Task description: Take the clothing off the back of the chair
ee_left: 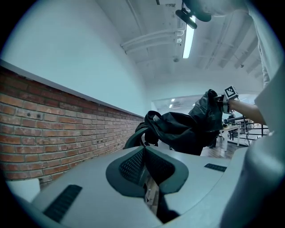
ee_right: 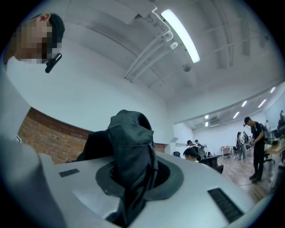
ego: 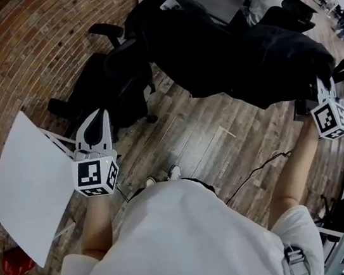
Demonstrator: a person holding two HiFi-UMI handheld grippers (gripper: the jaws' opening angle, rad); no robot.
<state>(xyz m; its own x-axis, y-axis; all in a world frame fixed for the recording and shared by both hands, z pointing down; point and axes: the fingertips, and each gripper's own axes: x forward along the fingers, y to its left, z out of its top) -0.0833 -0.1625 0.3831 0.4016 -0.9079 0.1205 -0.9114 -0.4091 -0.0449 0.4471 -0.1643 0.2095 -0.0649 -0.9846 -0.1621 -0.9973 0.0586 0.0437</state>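
jacket lengthwise, chair to right gripper

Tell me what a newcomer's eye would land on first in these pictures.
A big black jacket stretches across the middle of the head view, from beside the black office chair on the left to the right claw, which is shut on a bunch of its cloth. A red brick wall fills the upper left, behind the chair.

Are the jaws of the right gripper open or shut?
Shut: the right gripper pinches the black jacket, whose fabric fills its jaws.
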